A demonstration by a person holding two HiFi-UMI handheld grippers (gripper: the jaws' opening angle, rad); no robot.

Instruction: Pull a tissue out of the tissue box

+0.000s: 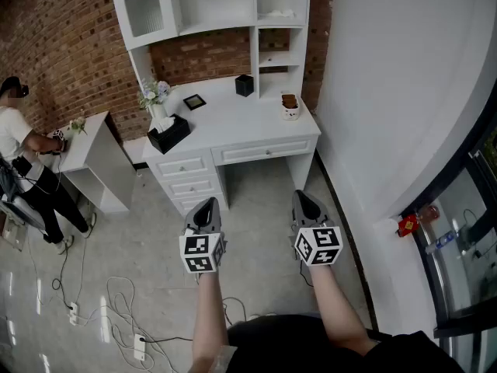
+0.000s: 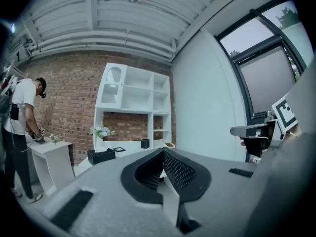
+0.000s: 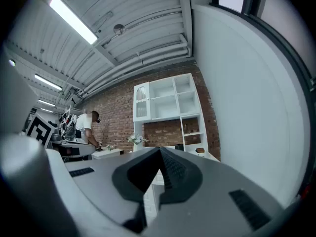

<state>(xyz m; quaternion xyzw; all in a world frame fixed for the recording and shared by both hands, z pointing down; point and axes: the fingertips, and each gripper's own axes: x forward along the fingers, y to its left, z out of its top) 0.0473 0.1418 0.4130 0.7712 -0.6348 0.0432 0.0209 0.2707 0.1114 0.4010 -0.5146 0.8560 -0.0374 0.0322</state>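
A black tissue box [image 1: 168,134] with a white tissue poking from its top sits at the left end of a white desk [image 1: 233,119]. It shows small and far off in the left gripper view too, tissue box [image 2: 100,155]. Both grippers hover level above the floor, well short of the desk. My left gripper [image 1: 204,207] is shut with nothing in it, its tips meeting [image 2: 163,150]. My right gripper [image 1: 305,200] is likewise shut and empty [image 3: 160,149].
On the desk stand a flower vase [image 1: 158,103], a small frame [image 1: 194,101], a black cube [image 1: 245,85] and a mug [image 1: 290,107]. A person [image 1: 27,162] works at a side table [image 1: 89,158] on the left. Cables [image 1: 116,309] lie on the floor. A white wall [image 1: 388,92] runs along the right.
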